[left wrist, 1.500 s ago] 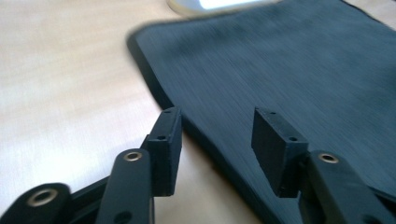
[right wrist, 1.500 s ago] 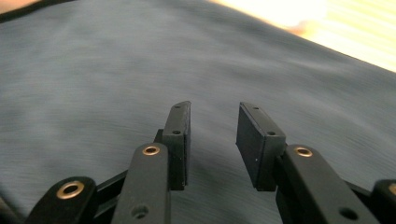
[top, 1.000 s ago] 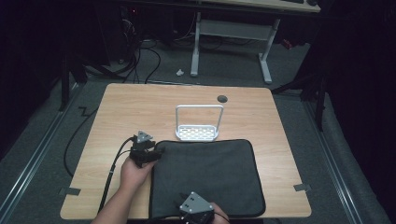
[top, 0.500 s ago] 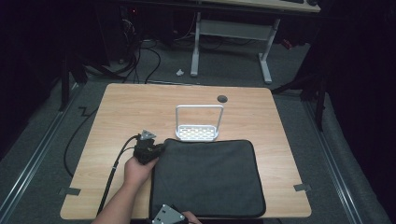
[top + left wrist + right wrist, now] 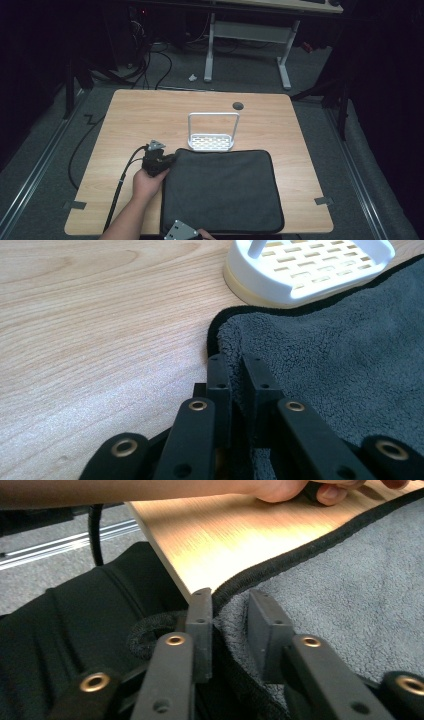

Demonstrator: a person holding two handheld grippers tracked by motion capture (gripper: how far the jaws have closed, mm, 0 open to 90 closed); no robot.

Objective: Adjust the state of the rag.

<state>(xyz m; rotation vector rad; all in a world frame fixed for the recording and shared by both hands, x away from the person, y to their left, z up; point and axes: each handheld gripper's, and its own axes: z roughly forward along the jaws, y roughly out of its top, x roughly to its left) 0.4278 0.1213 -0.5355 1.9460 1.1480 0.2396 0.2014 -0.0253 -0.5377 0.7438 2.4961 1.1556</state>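
A dark grey fleece towel (image 5: pixel 225 190) lies flat on the near half of the wooden table (image 5: pixel 145 115). My left gripper (image 5: pixel 167 159) sits at its far-left corner. In the left gripper view the jaws (image 5: pixel 237 360) stand nearly together, pinching the towel's (image 5: pixel 340 355) black-piped edge. My right gripper (image 5: pixel 182 232) is at the towel's near-left corner, by the table's front edge. In the right gripper view it (image 5: pixel 231 595) is open, its jaws apart astride the towel's (image 5: pixel 350 580) hem, which droops over the table edge.
A white slotted rack (image 5: pixel 211 141) with a hoop handle stands just beyond the towel's far edge, close to the left gripper (image 5: pixel 310 265). A round cable hole (image 5: pixel 238 105) lies farther back. The left gripper's cable (image 5: pixel 122 185) trails toward the front-left corner.
My right gripper has slid left along the towel's front edge and toward the person, reaching the near-left corner. The left gripper has stayed at the far-left corner.
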